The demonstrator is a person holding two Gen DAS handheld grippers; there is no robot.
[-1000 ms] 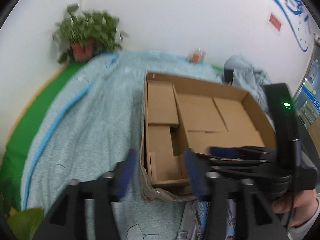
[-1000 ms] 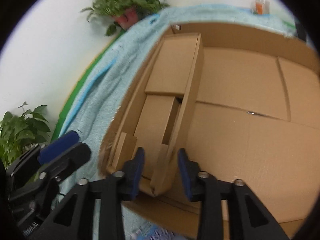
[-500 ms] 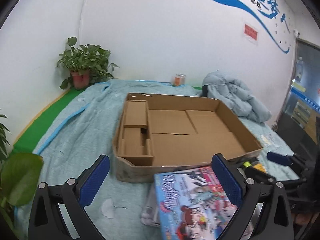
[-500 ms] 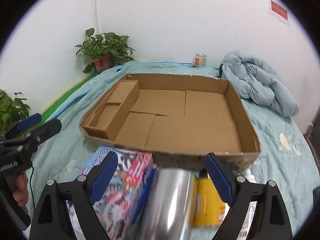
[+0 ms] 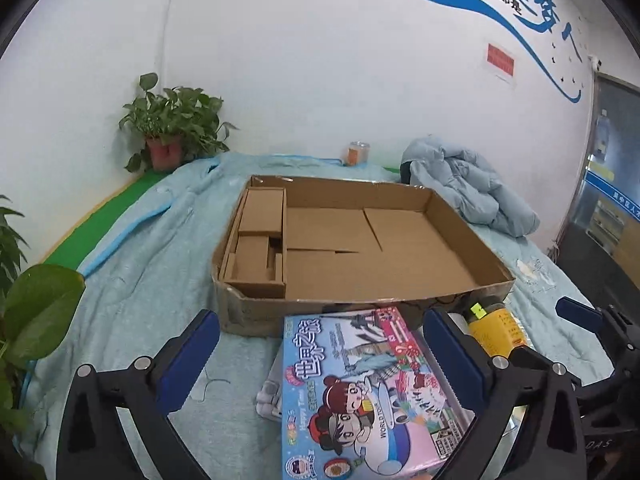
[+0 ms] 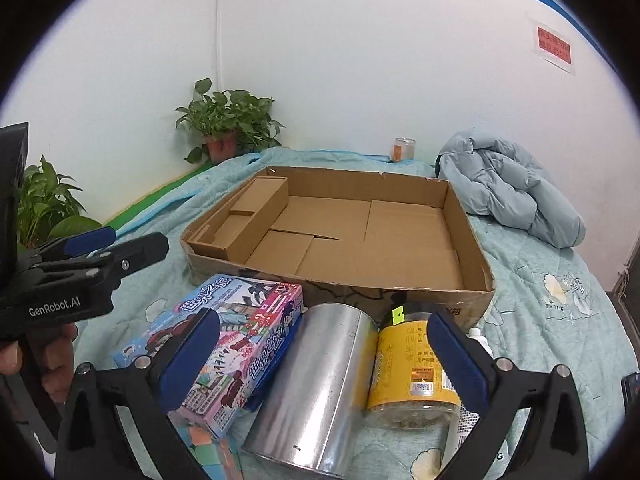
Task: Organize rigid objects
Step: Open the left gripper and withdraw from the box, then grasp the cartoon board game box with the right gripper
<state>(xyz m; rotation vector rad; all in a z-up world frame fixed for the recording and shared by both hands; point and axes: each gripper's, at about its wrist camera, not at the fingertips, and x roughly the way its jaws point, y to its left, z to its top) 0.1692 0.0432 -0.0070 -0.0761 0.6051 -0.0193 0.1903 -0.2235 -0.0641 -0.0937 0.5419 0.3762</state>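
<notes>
A shallow cardboard tray (image 5: 360, 303) (image 6: 340, 292) with a narrow divided section on its left lies on the bed. In front of it lie a colourful cartoon puzzle box (image 5: 360, 392) (image 6: 236, 340), a silver metal can (image 6: 316, 384) on its side and a yellow-labelled jar (image 6: 412, 368) (image 5: 494, 326). My left gripper (image 5: 320, 360) is open above the puzzle box and holds nothing. My right gripper (image 6: 320, 364) is open above the can and jar and holds nothing. The left gripper also shows in the right wrist view (image 6: 92, 248), at the left.
A light blue quilt (image 5: 140, 280) covers the bed. A bundled blue jacket (image 6: 504, 188) lies at the back right. A potted plant (image 5: 172, 128) stands in the far left corner, and a small orange jar (image 6: 402, 148) stands by the wall. Leaves (image 5: 36, 312) hang at the left edge.
Both grippers have pulled back from the tray and opened wide. The right gripper let go of the tray's cardboard divider. The puzzle box, can and jar have come into view.
</notes>
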